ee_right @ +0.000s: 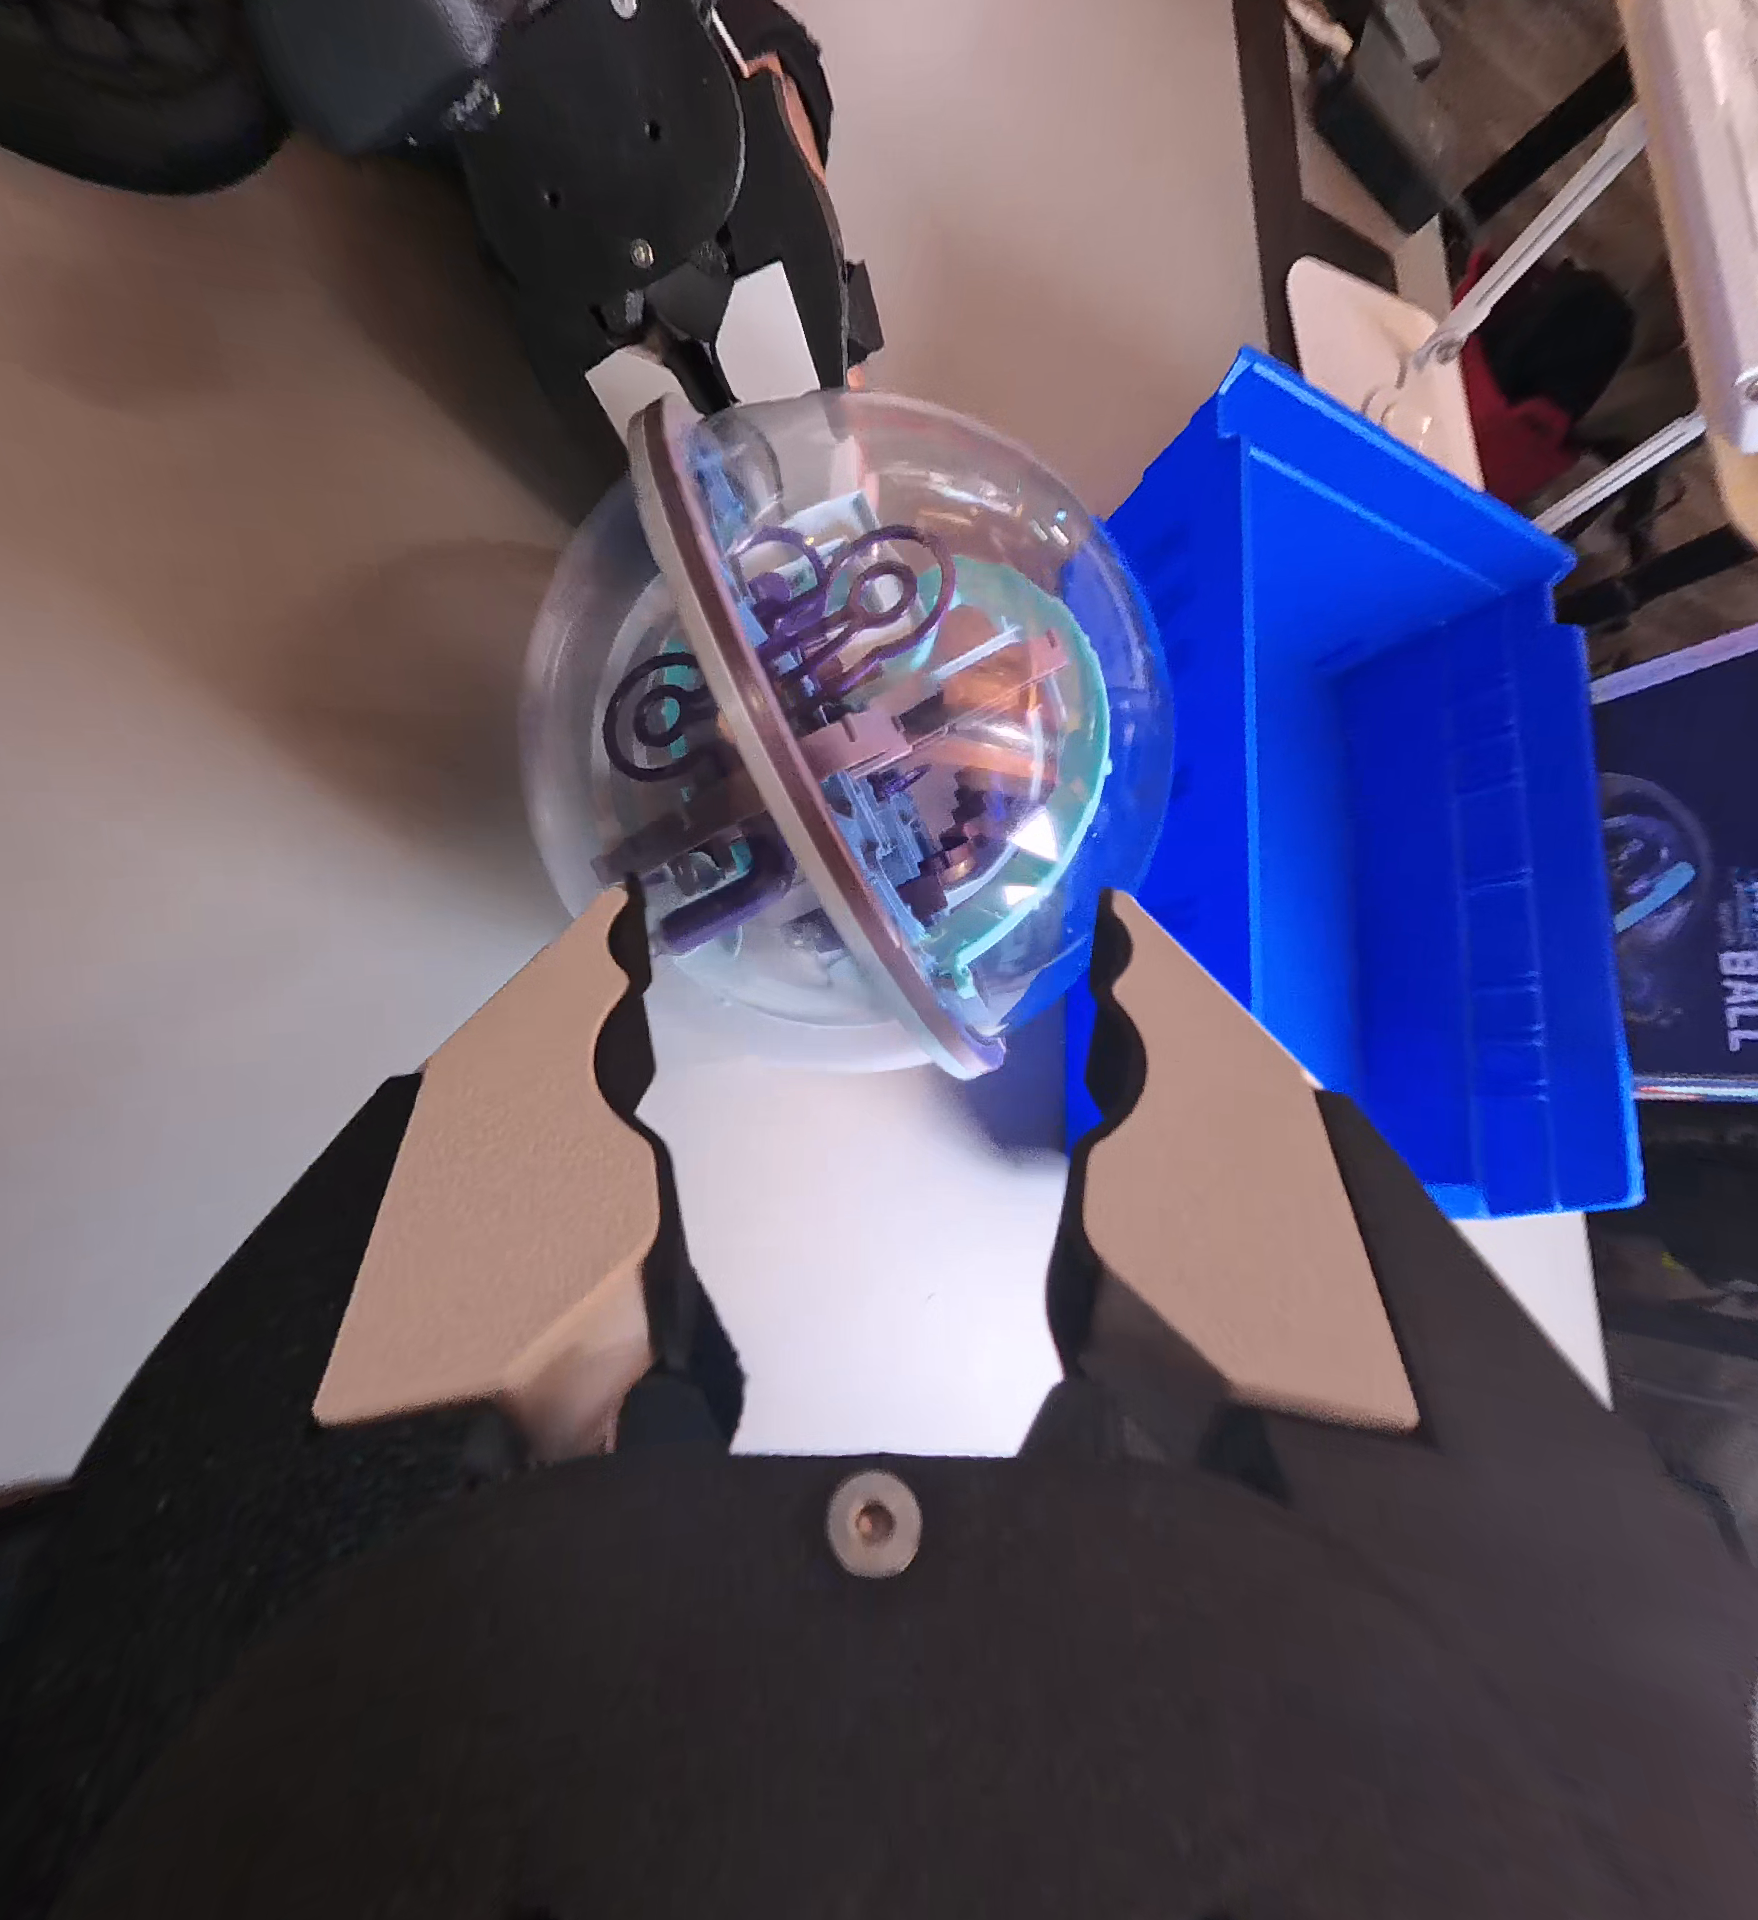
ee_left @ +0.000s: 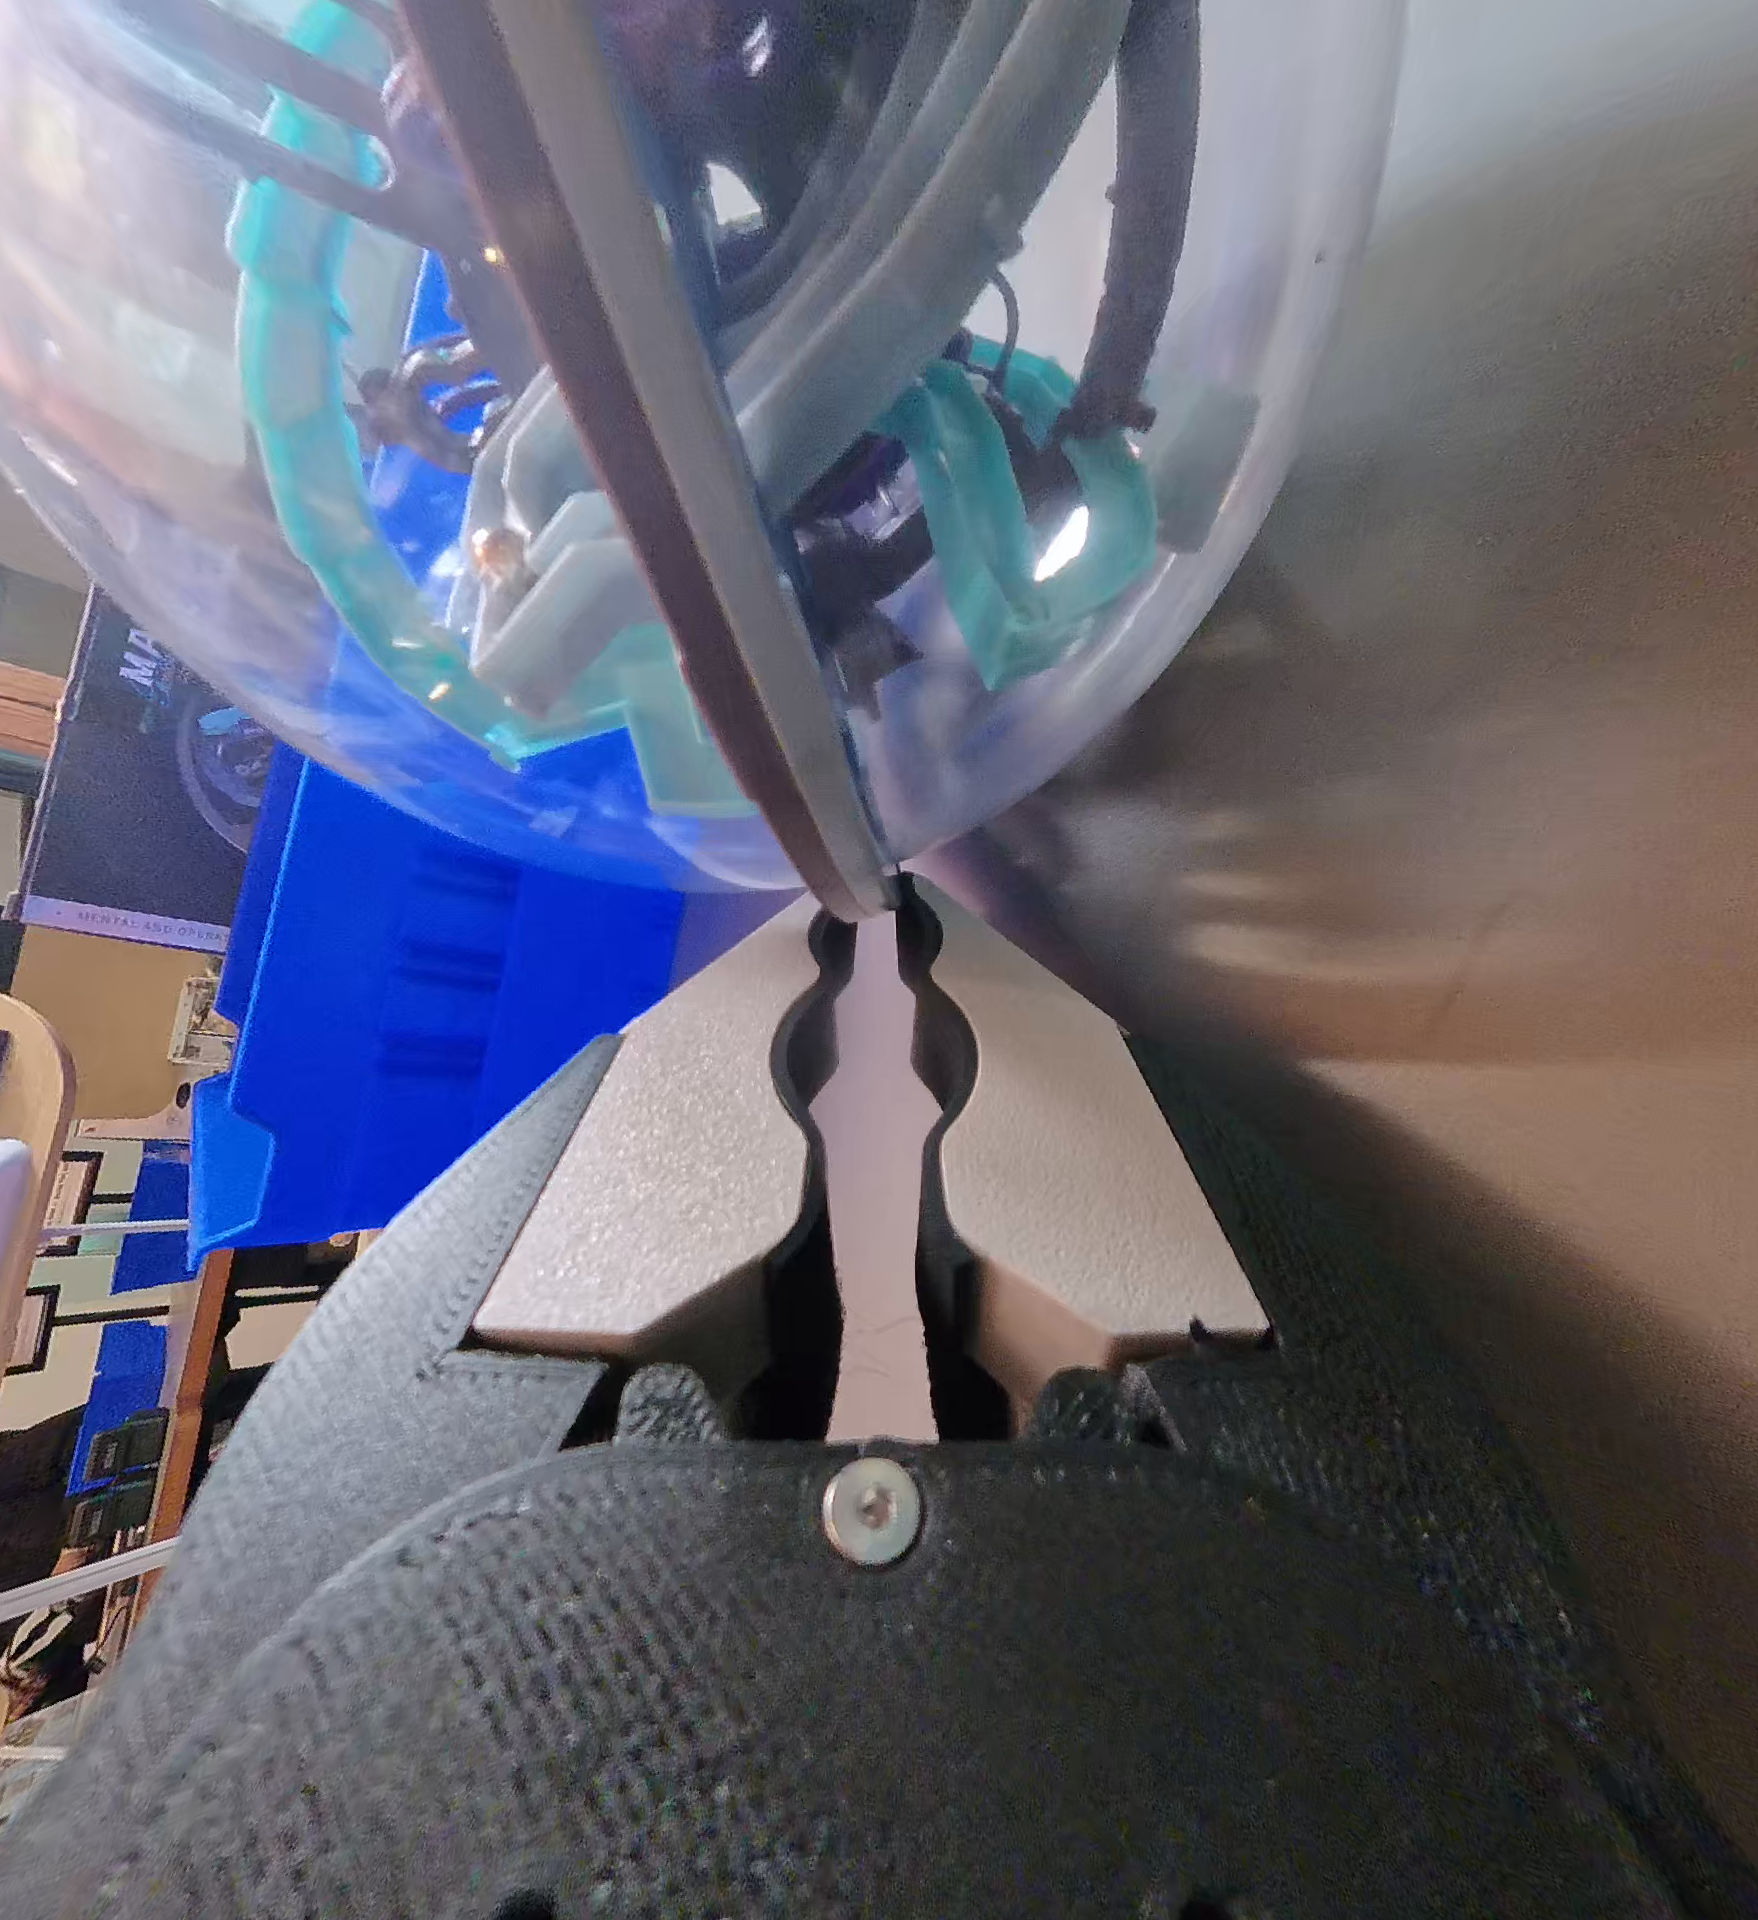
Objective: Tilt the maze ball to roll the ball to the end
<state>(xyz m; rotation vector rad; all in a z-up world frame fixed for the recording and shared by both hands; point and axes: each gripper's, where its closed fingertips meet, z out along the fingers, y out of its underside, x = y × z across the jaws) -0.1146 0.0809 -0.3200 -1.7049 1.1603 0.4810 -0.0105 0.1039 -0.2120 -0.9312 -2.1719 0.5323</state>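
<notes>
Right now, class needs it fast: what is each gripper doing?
Left gripper: shut on the maze ball's rim.
Right gripper: open, tips beside the maze ball, gripping nothing.

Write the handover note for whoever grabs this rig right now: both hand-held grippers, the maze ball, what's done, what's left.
Left hand-held gripper: shut on the maze ball, pinching its equator rim at the tips.
Right hand-held gripper: open, its fingers on either side of the sphere's near end; whether they touch it is unclear.
Maze ball: held up over the white table, rim tilted, beside the blue bin.
Small metal ball: resting on a grey track piece inside.
Done: sphere picked up and tilted.
Left: tilt to roll the small ball to the end; the end point cannot be made out here.
</notes>
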